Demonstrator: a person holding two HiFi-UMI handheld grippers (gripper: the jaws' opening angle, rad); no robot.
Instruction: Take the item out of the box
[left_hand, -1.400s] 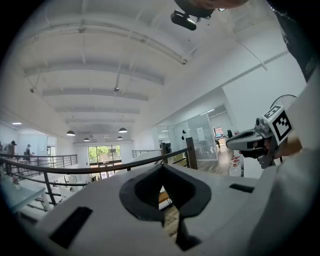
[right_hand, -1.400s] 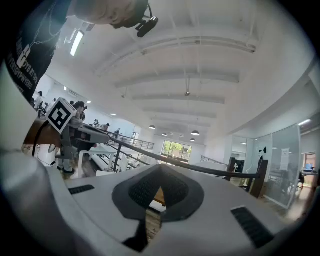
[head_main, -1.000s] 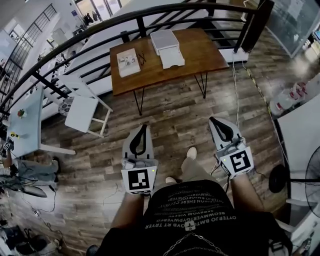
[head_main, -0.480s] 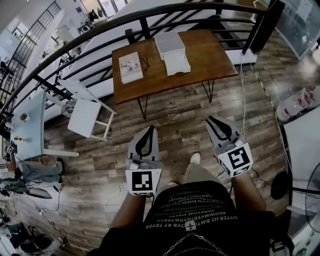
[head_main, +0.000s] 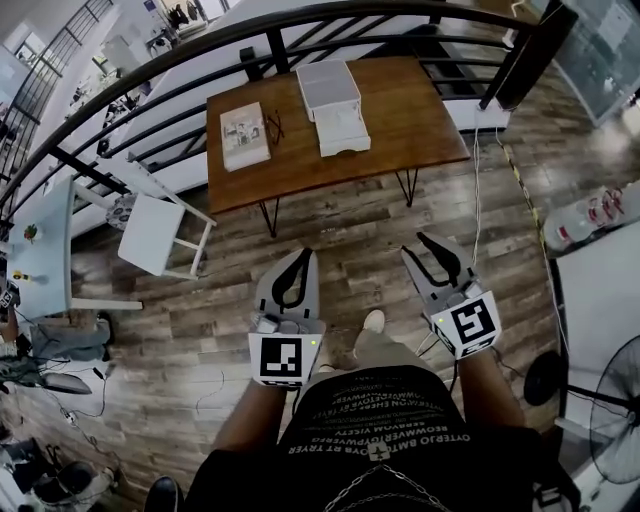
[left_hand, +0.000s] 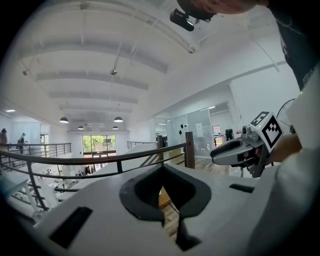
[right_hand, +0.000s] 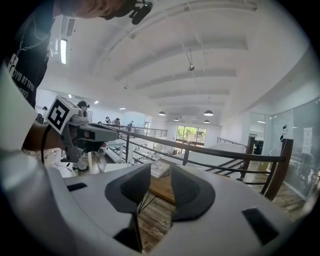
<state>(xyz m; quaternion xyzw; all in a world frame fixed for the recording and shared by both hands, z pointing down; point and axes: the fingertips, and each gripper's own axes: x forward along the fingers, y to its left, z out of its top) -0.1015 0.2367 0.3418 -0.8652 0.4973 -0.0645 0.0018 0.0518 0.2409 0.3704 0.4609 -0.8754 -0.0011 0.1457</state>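
A white box (head_main: 335, 100) stands on the brown wooden table (head_main: 400, 110) far ahead, by the black railing. Both grippers are held low over the wood floor, well short of the table. My left gripper (head_main: 304, 255) points at the table with its fingertips together and nothing between them. My right gripper (head_main: 418, 245) is to its right, and its jaws are opening with a gap between the pads and nothing in it. In the right gripper view the table (right_hand: 159, 190) shows through the gap of the right gripper (right_hand: 160, 167). In the left gripper view the left gripper (left_hand: 162, 170) shows only a sliver of table.
A flat printed pack (head_main: 243, 135) and a pair of glasses (head_main: 275, 125) lie on the table's left part. A curved black railing (head_main: 200, 40) runs behind it. A white chair (head_main: 155, 230) stands left, a fan (head_main: 610, 400) and several bottles (head_main: 590, 210) right. The person's shoe (head_main: 372, 322) is between the grippers.
The right gripper's jaws have gone from shut to parted. The left gripper has kept its shape. The view has shifted a little, with the table now slightly left.
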